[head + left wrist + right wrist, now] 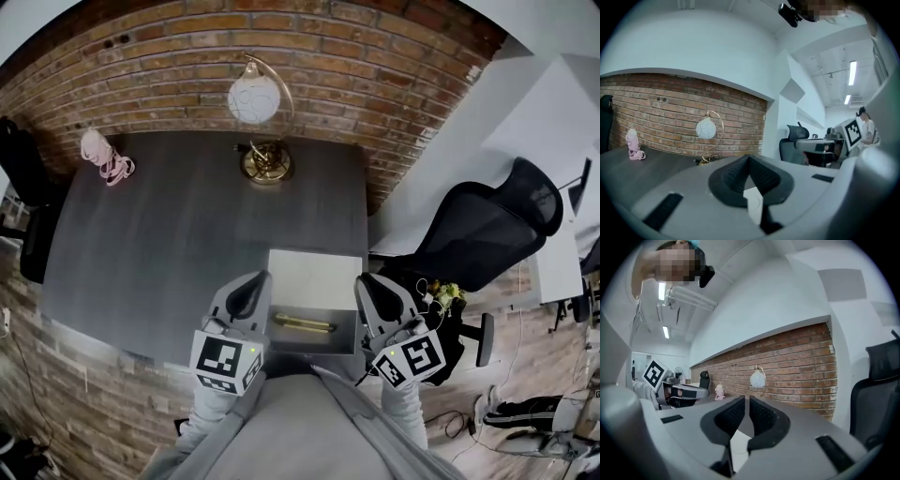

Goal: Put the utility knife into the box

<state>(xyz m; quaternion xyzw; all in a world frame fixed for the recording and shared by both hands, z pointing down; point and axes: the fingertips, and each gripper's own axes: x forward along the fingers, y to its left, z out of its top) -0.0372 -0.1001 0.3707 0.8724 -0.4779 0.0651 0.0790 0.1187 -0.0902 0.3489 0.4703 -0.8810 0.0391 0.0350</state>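
Observation:
A small box (343, 339) stands open at the near edge of the dark table (169, 244), its pale lid (314, 275) tipped back. A brass-coloured utility knife (302, 323) lies inside it. My left gripper (251, 292) hovers just left of the box, raised off the table, its jaw tips touching with nothing between them (749, 159). My right gripper (373, 292) hangs just right of the box, also raised. Only a thin gap shows between its pads (747, 401), and it holds nothing. Both point roughly level toward the brick wall.
A lamp with a white globe (255, 98) on a brass base (266, 164) stands at the table's far edge. A pink object (105, 159) sits at the far left corner. A black office chair (487, 234) stands to the right of the table.

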